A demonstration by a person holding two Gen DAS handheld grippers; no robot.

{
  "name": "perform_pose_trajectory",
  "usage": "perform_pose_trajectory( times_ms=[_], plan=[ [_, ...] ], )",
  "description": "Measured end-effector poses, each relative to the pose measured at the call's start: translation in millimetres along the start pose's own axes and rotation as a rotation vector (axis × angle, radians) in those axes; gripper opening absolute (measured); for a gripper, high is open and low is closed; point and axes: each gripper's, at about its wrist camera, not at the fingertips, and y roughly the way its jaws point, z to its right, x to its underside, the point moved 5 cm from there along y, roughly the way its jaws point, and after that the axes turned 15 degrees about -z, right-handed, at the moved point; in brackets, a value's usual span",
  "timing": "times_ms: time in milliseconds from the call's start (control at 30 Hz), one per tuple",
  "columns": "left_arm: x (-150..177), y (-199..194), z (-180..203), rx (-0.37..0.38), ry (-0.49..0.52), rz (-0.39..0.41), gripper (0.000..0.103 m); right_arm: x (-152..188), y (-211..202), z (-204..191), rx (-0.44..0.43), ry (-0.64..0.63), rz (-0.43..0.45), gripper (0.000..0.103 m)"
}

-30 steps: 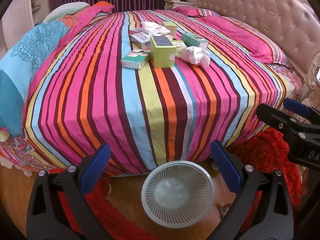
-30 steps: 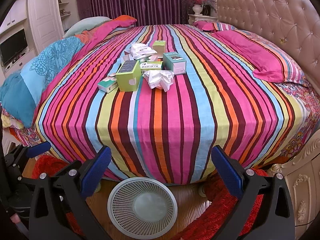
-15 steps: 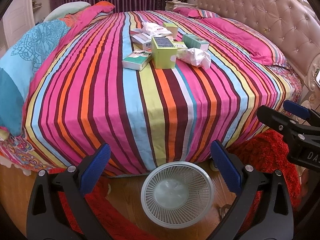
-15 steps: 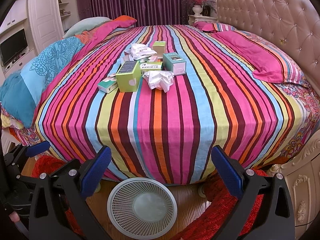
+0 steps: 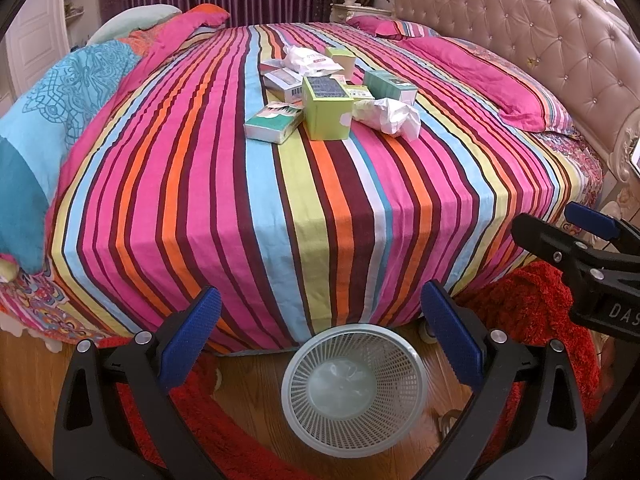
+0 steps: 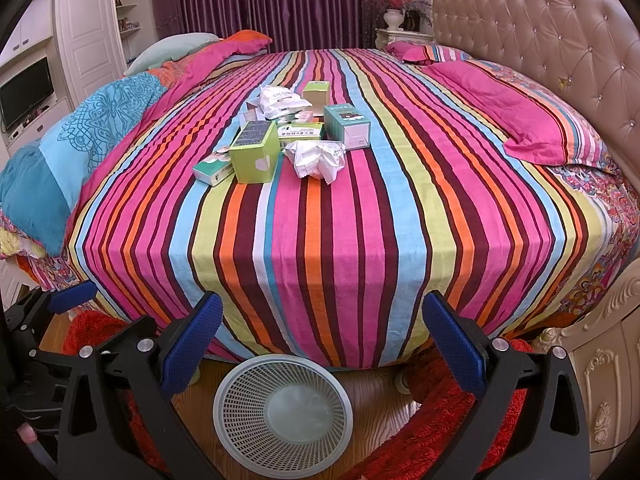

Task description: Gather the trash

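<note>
A pile of trash lies mid-bed on the striped cover: a lime green box [image 5: 327, 108] [image 6: 255, 151], a flat teal box [image 5: 274, 122] [image 6: 212, 169], crumpled white paper [image 5: 390, 115] [image 6: 318, 156], a teal box [image 5: 390, 86] [image 6: 346, 125], a white packet [image 5: 310, 60] [image 6: 280, 101] and small cartons behind. A white mesh waste basket [image 5: 354, 388] [image 6: 283, 410] stands empty on the floor at the bed's foot. My left gripper [image 5: 320, 332] and right gripper [image 6: 320, 334] are both open and empty, above the basket, well short of the trash.
Striped bed [image 6: 340, 232] with pink pillows [image 6: 520, 112] beside the tufted headboard [image 6: 560, 32]. Blue cushion [image 5: 48, 112] at the left edge. Red rug [image 5: 528, 312] and wooden floor around the basket. Cream bedside cabinet [image 6: 600, 380] at right. The right gripper's body shows in the left wrist view [image 5: 580, 256].
Both views have crept slightly forward toward the bed. Nothing was taken hold of and the trash has not moved.
</note>
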Motion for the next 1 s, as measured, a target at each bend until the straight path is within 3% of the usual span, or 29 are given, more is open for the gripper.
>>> perform_pose_trajectory(
  times_ms=[1000],
  plan=[
    [-1.9,-1.9,-1.9,-0.01,-0.004,0.003,0.097,2.3,2.3,-2.6,0.008,-0.014,0.003,0.095]
  ],
)
